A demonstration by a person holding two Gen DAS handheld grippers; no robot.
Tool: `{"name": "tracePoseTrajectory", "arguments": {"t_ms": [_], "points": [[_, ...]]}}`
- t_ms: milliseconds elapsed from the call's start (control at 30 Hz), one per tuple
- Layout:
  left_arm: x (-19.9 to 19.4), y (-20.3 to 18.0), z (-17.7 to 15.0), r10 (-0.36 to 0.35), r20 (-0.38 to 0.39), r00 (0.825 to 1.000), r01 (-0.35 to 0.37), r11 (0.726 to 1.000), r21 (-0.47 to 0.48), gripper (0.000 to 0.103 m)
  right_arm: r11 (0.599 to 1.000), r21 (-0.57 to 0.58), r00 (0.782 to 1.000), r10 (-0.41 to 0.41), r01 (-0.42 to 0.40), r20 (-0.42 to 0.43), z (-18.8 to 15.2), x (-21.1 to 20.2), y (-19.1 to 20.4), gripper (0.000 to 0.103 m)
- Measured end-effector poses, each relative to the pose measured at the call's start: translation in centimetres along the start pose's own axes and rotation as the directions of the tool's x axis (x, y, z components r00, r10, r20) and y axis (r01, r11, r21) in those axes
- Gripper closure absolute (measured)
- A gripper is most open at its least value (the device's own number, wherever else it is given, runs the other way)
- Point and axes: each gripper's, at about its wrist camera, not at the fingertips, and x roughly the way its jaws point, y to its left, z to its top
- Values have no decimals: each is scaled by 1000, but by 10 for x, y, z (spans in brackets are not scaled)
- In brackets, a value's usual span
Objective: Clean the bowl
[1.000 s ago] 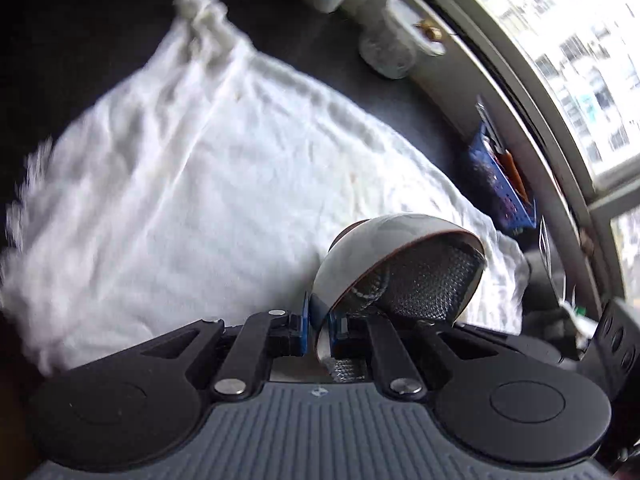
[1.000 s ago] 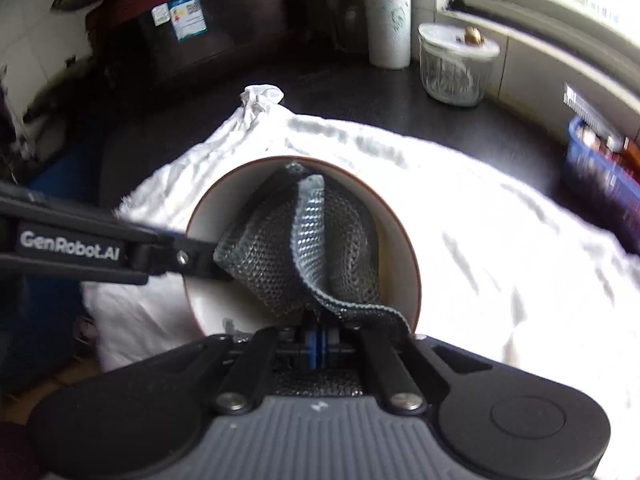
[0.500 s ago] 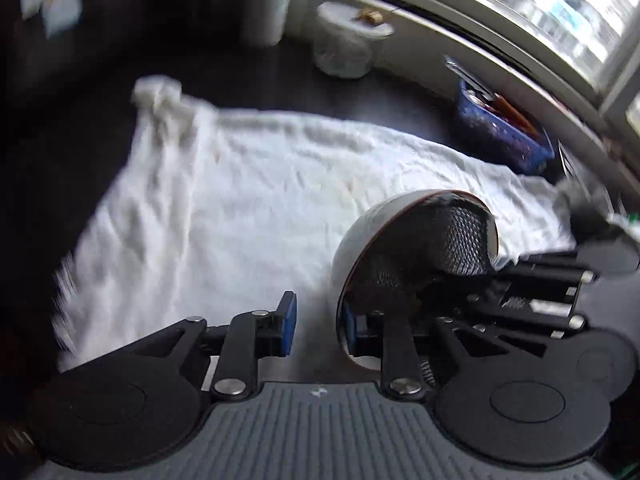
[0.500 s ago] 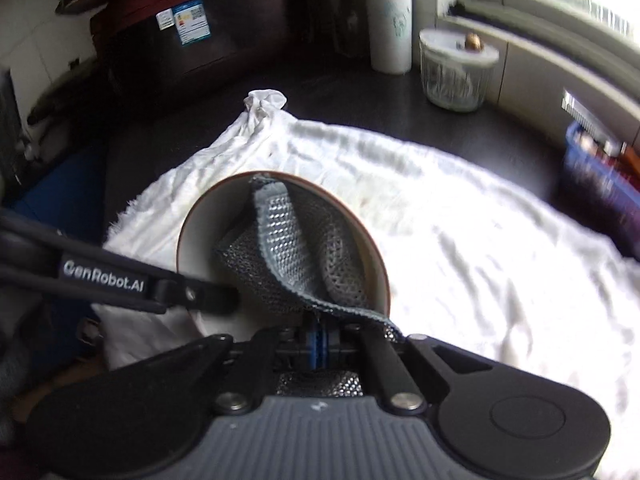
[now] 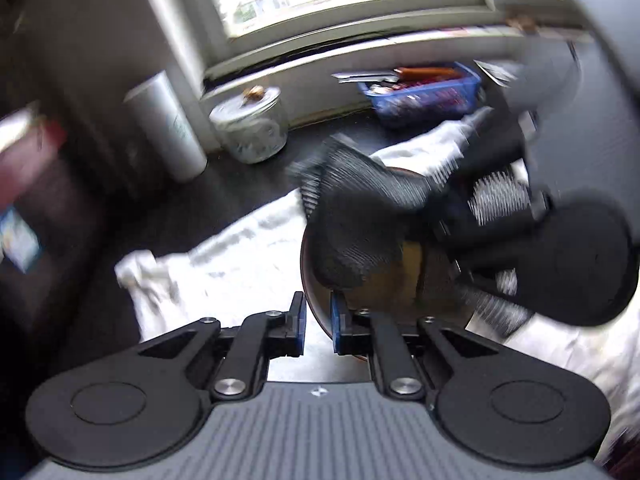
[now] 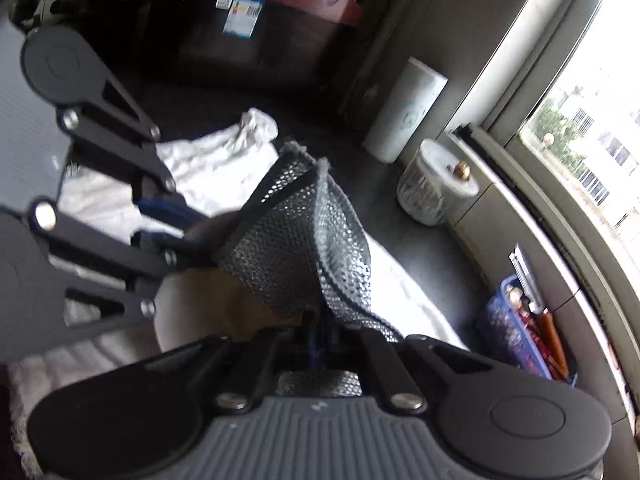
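A: Left wrist view: where is the bowl (image 5: 384,280)?
B: Center frame, over the white towel (image 5: 240,248). The left gripper (image 5: 318,322) is closing its jaws around the rim.
A: The right gripper (image 6: 320,330)?
B: Jaws pressed together, pinching the gray mesh cloth (image 6: 304,248).

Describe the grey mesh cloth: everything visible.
The mesh cloth is a grey, open-weave, net-like rag with frayed corners, soft and crumpled into folds. One end is pinched in the shut right gripper; the rest bunches upward and forward from there into the bowl, lying against its brownish inner wall, with a flap standing above the rim. The left gripper, jaws closing, straddles the bowl's near rim and does not touch the cloth. The left wrist view is motion-blurred, so the weave smears there.
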Motion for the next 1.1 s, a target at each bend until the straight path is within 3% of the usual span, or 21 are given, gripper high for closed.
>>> {"name": "tracePoseTrajectory", "arguments": {"t_ms": [100, 200, 300, 400, 467, 567, 600, 667, 733, 800, 900, 933, 967, 1033, 1067, 1100], "points": [[4, 10, -4, -86, -41, 995, 78, 981, -178, 93, 987, 131, 994, 103, -97, -39, -5, 15, -11, 102], [7, 22, -10, -149, -58, 987, 120, 931, -343, 93, 944, 278, 977, 202, -176, -70, -9, 24, -22, 102], [16, 45, -21, -242, -63, 968, 168, 814, -556, 93, 901, 372, 963, 263, -222, -65, -16, 20, -26, 102], [23, 60, -35, -312, -49, 949, 187, 680, -709, 92, 873, 419, 951, 303, -249, -67, -18, 17, -26, 102], [31, 71, -50, -370, -21, 929, 191, 527, -828, 92, 862, 433, 945, 320, -262, -65, -18, 15, -24, 102], [42, 77, -73, -453, 35, 891, 193, 306, -932, 92, 845, 454, 937, 345, -282, -60, -18, 11, -22, 101], [45, 78, -79, -476, 54, 878, 189, 241, -952, 92, 845, 454, 937, 345, -282, -60, -18, 10, -22, 101], [49, 76, -87, -512, 81, 855, 179, 146, -973, 92, 843, 455, 935, 349, -287, -57, -17, 7, -22, 100], [49, 74, -86, -516, 72, 854, 177, 158, -971, 93, 844, 452, 936, 348, -287, -56, -16, 4, -22, 99], [49, 74, -82, -510, 49, 859, 175, 203, -963, 93, 843, 453, 934, 353, -291, -58, -15, 6, -22, 99], [41, 71, -64, -437, -43, 899, 160, 418, -894, 90, 832, 468, 927, 369, -298, -66, -16, 11, -24, 101], [35, 66, -50, -376, -89, 922, 146, 554, -820, 80, 833, 466, 926, 370, -298, -69, -16, 12, -24, 102], [29, 60, -40, -307, -121, 944, 122, 665, -736, 77, 839, 454, 926, 370, -299, -73, -16, 13, -23, 102], [16, 43, -20, -164, -134, 977, 74, 857, -510, 73, 848, 438, 928, 365, -298, -75, -15, 13, -21, 102], [10, 33, -10, -94, -117, 989, 45, 927, -372, 73, 854, 430, 931, 357, -291, -79, -14, 13, -21, 102], [4, 23, -1, -35, -91, 995, 13, 972, -236, 75, 863, 418, 935, 346, -283, -82, -14, 13, -21, 102]]}}
